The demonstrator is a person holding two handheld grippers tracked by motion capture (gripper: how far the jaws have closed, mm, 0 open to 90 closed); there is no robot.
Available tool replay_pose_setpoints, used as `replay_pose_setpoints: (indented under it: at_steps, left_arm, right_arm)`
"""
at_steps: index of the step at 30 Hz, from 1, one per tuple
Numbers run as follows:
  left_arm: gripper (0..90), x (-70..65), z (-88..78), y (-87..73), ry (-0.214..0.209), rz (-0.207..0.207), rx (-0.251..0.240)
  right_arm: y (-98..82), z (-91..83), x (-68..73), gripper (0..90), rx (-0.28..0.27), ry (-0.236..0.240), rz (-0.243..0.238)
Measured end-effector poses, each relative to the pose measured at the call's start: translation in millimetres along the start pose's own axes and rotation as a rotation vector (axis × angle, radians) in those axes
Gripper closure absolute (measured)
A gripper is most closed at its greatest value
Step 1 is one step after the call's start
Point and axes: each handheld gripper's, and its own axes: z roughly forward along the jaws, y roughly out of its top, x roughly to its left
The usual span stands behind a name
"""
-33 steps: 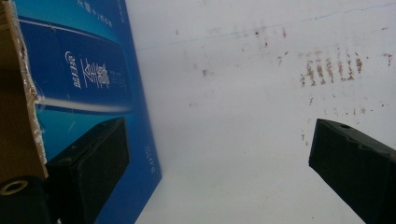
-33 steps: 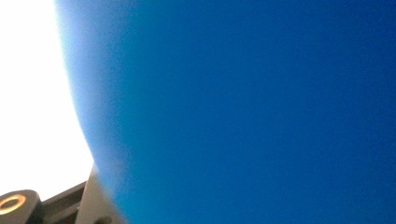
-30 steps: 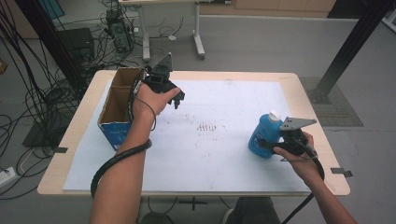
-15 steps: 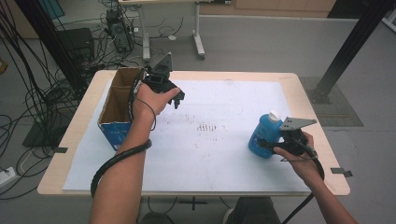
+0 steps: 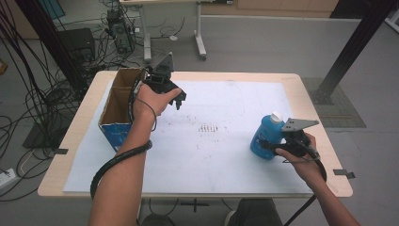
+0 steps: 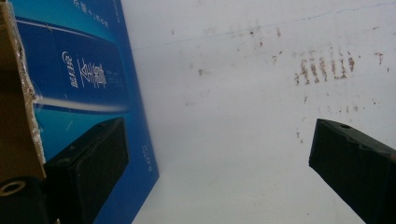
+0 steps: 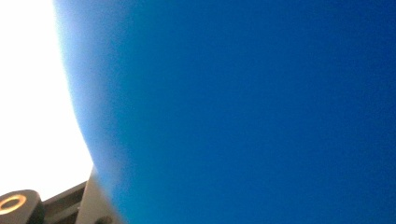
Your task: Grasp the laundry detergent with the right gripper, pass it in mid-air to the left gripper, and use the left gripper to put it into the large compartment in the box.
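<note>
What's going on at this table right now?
A person works at a table with a gripper in each hand. The right gripper is shut on a blue bottle with a white cap, which stands upright near the table's right side. The left gripper is open, with nothing between its jaws, and hovers beside an open cardboard box with blue printed sides at the table's left. The white sheet covering the table has some brownish marks in the middle.
</note>
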Motion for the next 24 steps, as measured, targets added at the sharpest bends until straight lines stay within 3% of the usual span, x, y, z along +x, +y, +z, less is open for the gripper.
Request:
replay_pose_setpoints:
  at_steps: [24]
  left_arm:
    - [5.2,-0.6,-9.5,-0.3,-0.044,0.045,0.0]
  right_arm:
    - [3.4,-0.2,0.2,42.7,0.019,-0.001,0.01]
